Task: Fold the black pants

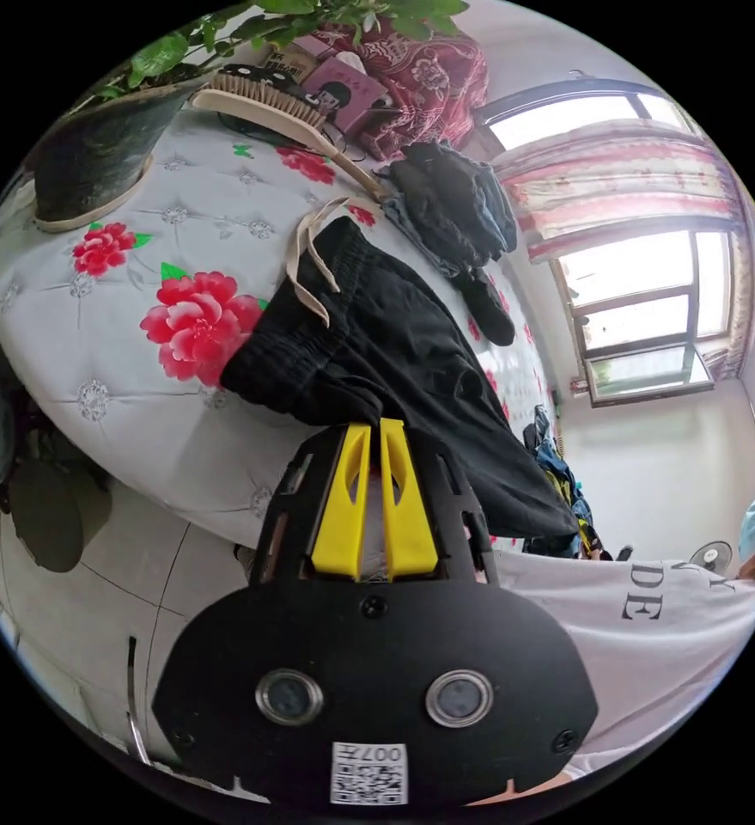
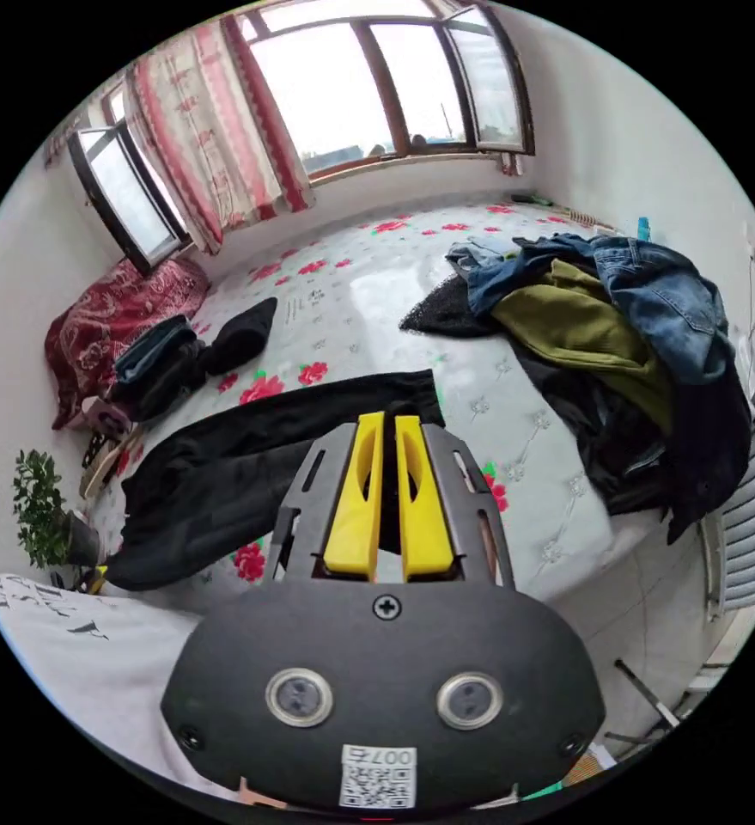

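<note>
Bed: floral quilt [image 2: 377, 284], heaped clothes [image 2: 618, 344] at its right.
Far left: potted plant [image 1: 94, 163], hairbrush [image 1: 265, 101].

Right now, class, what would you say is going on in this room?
A person holding a claw in each hand is folding black pants laid across a flowered bed. The left claw is shut on the waistband end, and the right claw is shut on the leg end. A pile of other clothes waits on the bed.

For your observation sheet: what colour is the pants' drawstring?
Beige drawstring on the black pants, clearest in the left gripper view.
</note>
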Available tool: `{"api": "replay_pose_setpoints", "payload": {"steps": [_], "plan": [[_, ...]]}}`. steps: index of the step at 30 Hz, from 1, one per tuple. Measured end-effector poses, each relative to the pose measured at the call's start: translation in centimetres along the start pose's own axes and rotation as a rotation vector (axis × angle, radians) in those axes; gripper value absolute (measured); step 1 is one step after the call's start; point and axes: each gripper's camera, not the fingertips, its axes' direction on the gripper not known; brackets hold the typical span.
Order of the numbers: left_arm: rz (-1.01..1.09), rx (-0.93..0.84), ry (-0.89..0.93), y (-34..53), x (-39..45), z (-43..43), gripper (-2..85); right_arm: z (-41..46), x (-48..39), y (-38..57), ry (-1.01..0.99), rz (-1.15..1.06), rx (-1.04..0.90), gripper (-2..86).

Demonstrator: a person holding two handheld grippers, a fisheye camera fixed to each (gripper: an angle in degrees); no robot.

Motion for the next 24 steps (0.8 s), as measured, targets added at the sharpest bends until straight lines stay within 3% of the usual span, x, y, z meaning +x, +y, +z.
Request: {"api": "replay_pose_setpoints", "payload": {"steps": [5, 10, 15, 19, 24], "plan": [[-0.048, -0.054, -0.086, 0.2, -1.1, 1.3, -0.7, 9.5, 0.3, 0.1, -0.115, -0.034, -0.39, 4.9], [-0.045, 0.028, -0.098, 0.0, -0.2, -0.1, -0.7, 7.8, 4.7, 4.1, -0.232, 0.207, -0.185, 6.1], [-0.147, 0.093, -0.039, -0.6, -0.4, 0.1, -0.7, 9.9, 9.5, 10.0, -0.076, 0.414, -0.283, 6.5], [-0.171, 0.107, -0.026, -1.4, 0.7, 1.4, -0.7, 12.0, 8.9, 10.5, -0.127, 0.421, -0.277, 5.5], [-0.181, 0.095, -0.032, -4.2, 3.0, 3.1, -0.7, 14.8, 7.2, 5.2, -0.104, 0.253, -0.344, 2.3]]}}
